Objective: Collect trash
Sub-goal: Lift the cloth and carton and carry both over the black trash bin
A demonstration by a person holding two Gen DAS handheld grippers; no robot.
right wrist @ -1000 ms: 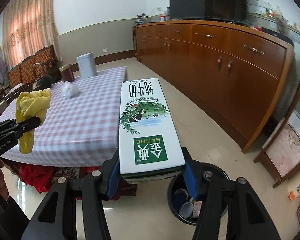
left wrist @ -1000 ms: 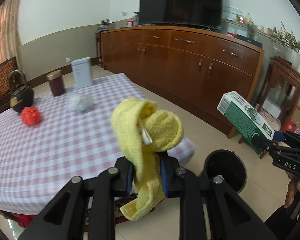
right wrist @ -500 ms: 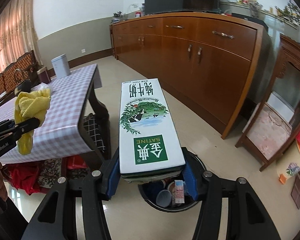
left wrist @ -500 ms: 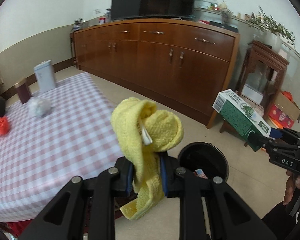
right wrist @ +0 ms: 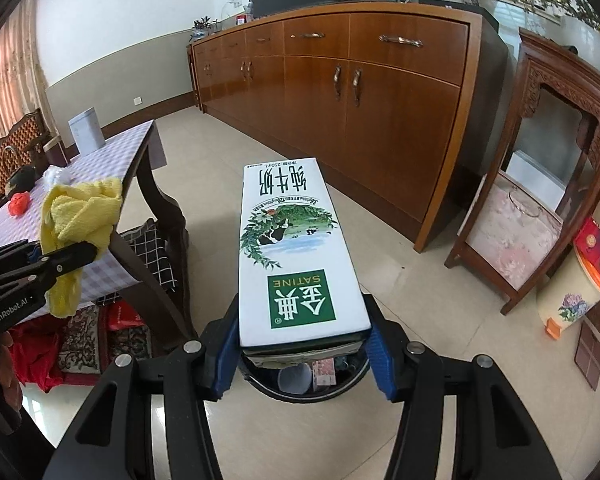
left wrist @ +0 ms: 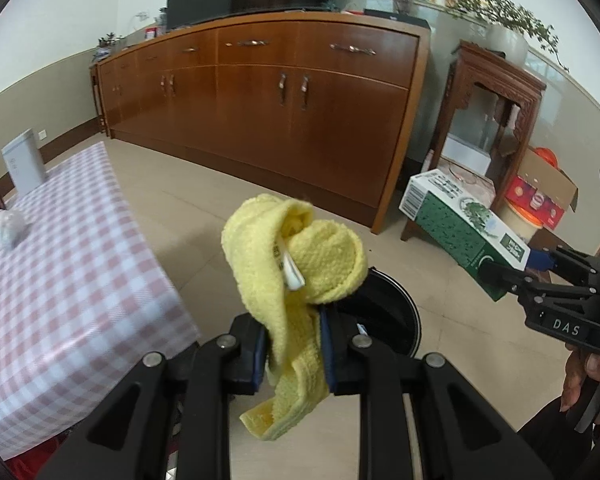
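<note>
Gripping a crumpled yellow cloth (left wrist: 296, 256), the left tongs (left wrist: 294, 344) are clamped on its lower folds, so its bunched top stands above the fingers and a loose tail hangs below. The right tongs (right wrist: 302, 354) are clamped on the sides of a green-and-white milk carton (right wrist: 296, 248), which lies lengthwise pointing away from the camera. Just below both loads sits a round black trash bin (right wrist: 304, 380) on the tiled floor (right wrist: 440, 340), with a cup and packaging inside. Off to the left, the near corner of the checked bench (left wrist: 72, 280) lies beside the bin.
</note>
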